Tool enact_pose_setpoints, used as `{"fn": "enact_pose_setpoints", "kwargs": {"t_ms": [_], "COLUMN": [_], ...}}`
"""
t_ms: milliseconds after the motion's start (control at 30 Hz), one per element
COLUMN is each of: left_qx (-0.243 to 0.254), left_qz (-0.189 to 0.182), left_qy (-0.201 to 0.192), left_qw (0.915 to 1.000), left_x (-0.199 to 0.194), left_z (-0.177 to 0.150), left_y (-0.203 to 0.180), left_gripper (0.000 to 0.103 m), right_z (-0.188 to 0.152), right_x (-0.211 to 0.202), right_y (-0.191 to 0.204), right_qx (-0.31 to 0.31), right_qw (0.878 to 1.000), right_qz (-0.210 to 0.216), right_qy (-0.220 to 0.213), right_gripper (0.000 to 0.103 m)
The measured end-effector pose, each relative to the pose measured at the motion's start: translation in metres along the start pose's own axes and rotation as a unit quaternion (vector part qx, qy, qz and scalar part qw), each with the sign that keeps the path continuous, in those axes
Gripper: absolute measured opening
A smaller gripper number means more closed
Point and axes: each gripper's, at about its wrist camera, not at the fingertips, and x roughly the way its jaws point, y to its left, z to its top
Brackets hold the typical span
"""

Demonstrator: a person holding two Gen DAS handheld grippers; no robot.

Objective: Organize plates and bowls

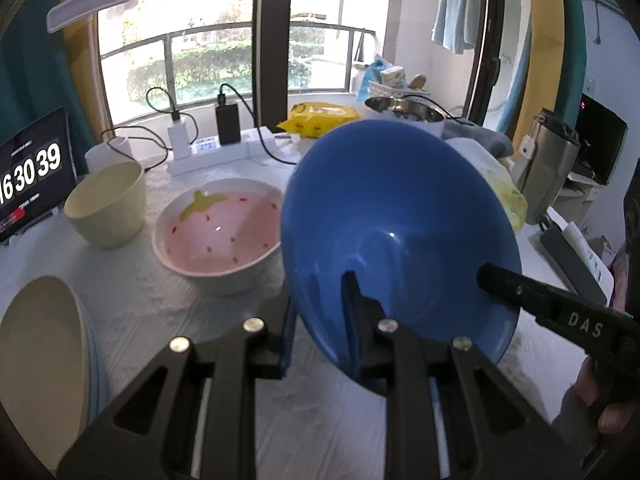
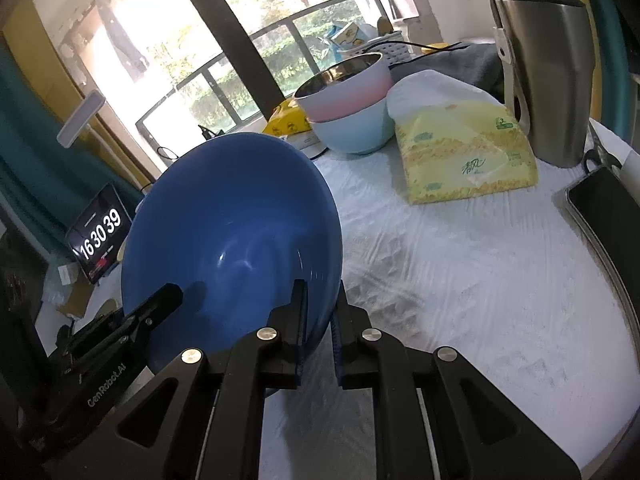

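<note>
A blue bowl [image 1: 396, 208] is held tilted above the white table, its hollow facing both cameras; it also shows in the right wrist view [image 2: 232, 232]. My left gripper [image 1: 320, 304] is shut on its near rim, one finger inside, one outside. My right gripper [image 2: 320, 304] is shut on the opposite rim in the same way; its finger [image 1: 520, 292] shows in the left wrist view. A pink strawberry bowl [image 1: 218, 232], a cream bowl [image 1: 106, 204] and stacked plates [image 1: 40, 356] sit to the left.
A pink bowl nested in a light blue bowl [image 2: 352, 108] stands at the back. A yellow tissue pack [image 2: 464, 152], a steel flask [image 2: 548, 68] and a dark tablet [image 2: 600, 208] lie to the right. A clock display [image 1: 28, 176] and a power strip [image 1: 208, 152] are at the back left.
</note>
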Motion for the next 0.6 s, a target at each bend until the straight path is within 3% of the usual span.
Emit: {"fn": "enact_pose_setpoints", "kwargs": {"t_ms": [600], "left_qx": [-0.031], "left_qz": [0.019], "left_qy": [0.005], "left_qw": [0.9993], "left_x": [-0.041], "left_z": [-0.028], "left_y": [0.046], "left_gripper": [0.022], "right_z": [-0.022], "right_x": [-0.003], "right_y": [0.054], "right_qx": [-0.043], "right_qw": [0.999], "right_qz": [0.009], "right_qy": [0.021], "right_gripper": [0.012]}}
